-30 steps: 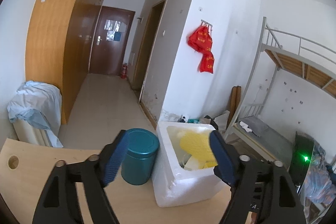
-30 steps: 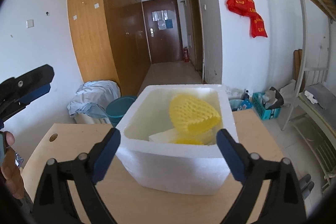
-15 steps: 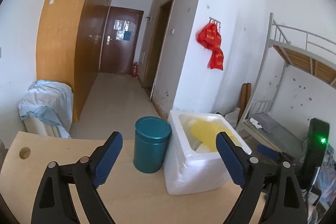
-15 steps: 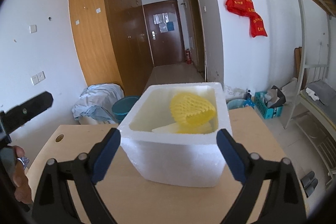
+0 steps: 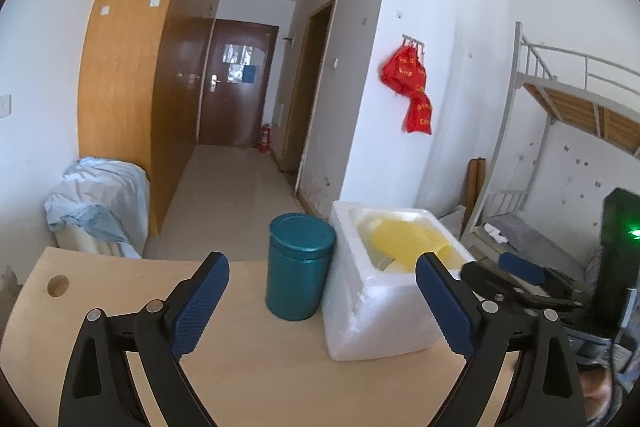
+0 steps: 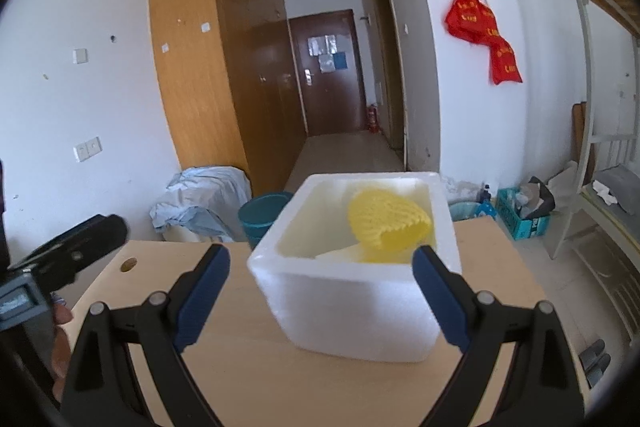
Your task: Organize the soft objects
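A white foam box (image 5: 372, 319) stands on the wooden table (image 5: 248, 367), holding a yellow foam net (image 5: 404, 239) on top of white foam pieces. My left gripper (image 5: 320, 261) hovers short of the box, its jaws opening, nothing between them. In the right wrist view the box (image 6: 352, 311) is straight ahead with the net (image 6: 384, 227) inside. My right gripper (image 6: 320, 253) is open and empty in front of it. Each gripper shows in the other's view: right gripper (image 5: 520, 267), left gripper (image 6: 80, 247).
A teal can (image 5: 300, 267) stands against the box's left side. The table has a cable hole (image 5: 58, 285) near its left corner. Beyond the table are a cloth-covered bundle (image 5: 96, 203), a bunk bed (image 5: 560, 131) and a black device with a green light (image 5: 620, 239).
Both grippers have drawn back from the box, which looks smaller in both views. The left gripper's jaws have spread wider and no longer reach over the box.
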Demonstrator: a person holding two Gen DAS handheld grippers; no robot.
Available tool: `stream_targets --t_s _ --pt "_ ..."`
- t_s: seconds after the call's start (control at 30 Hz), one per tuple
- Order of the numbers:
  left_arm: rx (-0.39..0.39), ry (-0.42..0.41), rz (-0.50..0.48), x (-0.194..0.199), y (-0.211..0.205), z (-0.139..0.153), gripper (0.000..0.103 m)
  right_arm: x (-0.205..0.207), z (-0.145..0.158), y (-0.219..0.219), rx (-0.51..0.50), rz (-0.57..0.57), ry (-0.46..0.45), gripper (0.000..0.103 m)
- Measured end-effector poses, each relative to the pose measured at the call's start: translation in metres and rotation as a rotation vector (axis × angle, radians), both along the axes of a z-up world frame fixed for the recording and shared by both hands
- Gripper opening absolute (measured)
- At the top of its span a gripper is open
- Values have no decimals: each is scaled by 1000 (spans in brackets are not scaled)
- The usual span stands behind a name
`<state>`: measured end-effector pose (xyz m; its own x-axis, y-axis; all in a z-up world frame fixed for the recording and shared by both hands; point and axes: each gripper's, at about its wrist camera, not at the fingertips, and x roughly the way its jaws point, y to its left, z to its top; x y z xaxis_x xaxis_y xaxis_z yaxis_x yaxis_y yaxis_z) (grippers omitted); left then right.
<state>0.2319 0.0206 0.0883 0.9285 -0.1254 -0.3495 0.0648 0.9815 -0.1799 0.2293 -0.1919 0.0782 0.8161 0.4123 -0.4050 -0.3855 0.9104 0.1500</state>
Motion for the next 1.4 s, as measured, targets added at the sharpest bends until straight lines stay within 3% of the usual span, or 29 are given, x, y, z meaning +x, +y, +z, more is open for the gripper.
stream_targets --t_s 0.27,0.57,0.73,1.13,1.4 --pt "20 23 42 -32 7 -19 96 -31 3 4 9 20 -36 102" --pt "16 39 64 -71 10 -32 96 -49 -11 3 30 37 37 102" --pt "23 34 67 -97 7 -36 96 -72 -14 2 16 43 33 102" --pt "12 -15 77 -183 10 -37 96 -145 -16 8 -19 120 -3 102" --pt "54 -79 139 -236 7 -46 100 -175 -29 17 -14 151 -26 102"
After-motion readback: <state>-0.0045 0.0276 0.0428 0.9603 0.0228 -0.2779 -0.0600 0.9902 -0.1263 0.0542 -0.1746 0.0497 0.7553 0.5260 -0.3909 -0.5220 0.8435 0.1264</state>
